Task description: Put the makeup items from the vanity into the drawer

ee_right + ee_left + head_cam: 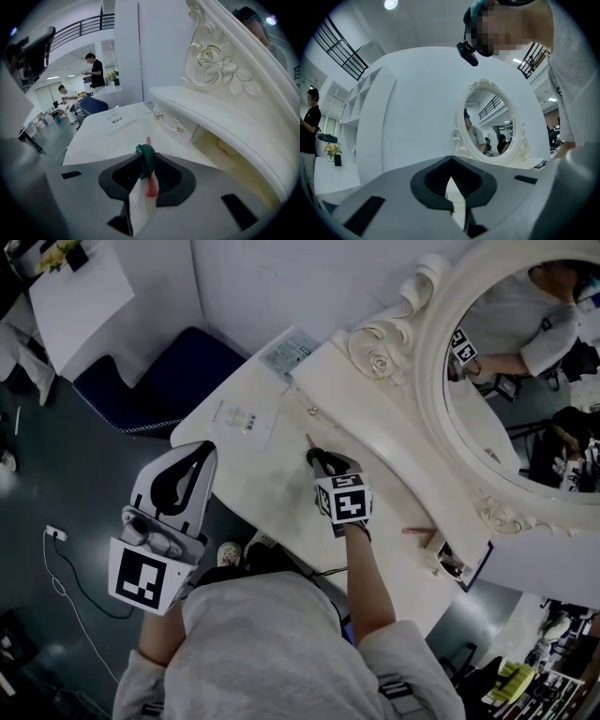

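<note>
Hard to settle at the right gripper [317,458]: green piece [146,159] lodged at the jaw tips, part of the jaws or of the item, not to be told. Jaws a narrow way apart astride a thin red pencil [151,185] lying lengthwise in the gap. No sign of the pads pressing on it. Red tip poking out just ahead of the tips, over the vanity top [253,474]. Resting on that top or lifted off it: unclear.

Ahead and to the right of this gripper, a drawer front [176,126] with small metal knobs, tucked under a shelf. Right of that, a shadowed hollow, too dim to read as open drawer or recess. Further right, a carved mirror frame [220,61], cut off at the picture's edge.

Left gripper [206,454] held off the left end of the vanity top, jaws together and empty, pointing across toward the oval mirror [490,124].

Behind the right gripper, toward the far end of the top, a second thin pink item [417,532], too small to name.

Smooth cream surface, a printed sheet [246,420] ahead of the left gripper's tips. Beyond that, a blue seat [169,381] and white partition walls. Below, a dark grey floor [56,456] with a trailing cable [66,568].
</note>
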{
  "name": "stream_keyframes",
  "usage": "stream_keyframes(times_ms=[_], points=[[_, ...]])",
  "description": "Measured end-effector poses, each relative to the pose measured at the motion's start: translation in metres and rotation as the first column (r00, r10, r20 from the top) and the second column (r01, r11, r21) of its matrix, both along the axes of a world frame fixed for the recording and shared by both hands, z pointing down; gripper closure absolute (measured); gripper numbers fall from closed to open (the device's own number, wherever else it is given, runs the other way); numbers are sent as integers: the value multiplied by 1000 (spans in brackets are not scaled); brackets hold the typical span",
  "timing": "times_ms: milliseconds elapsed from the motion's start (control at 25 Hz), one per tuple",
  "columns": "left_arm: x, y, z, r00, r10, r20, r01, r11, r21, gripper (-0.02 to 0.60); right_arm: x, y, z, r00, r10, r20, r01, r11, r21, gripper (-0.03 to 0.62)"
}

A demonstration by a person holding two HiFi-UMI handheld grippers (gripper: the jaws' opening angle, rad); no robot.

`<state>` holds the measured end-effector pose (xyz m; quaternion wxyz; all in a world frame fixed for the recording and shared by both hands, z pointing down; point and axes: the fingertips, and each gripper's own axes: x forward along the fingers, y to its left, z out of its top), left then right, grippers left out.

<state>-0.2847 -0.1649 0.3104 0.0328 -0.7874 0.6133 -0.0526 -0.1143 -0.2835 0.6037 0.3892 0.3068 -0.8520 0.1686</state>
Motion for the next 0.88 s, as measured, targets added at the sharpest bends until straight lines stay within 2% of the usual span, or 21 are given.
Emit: stream_keyframes(times_ms=[320,880], points=[[-1,4,-1,1000,0,1,0,1000,4,571,0,1,-11,1000,1,9,-1,1000,18,549],[8,10,-2,998,59,6,-59,998,8,571,-4,16,-76,977,76,197,-98,990,102,551]])
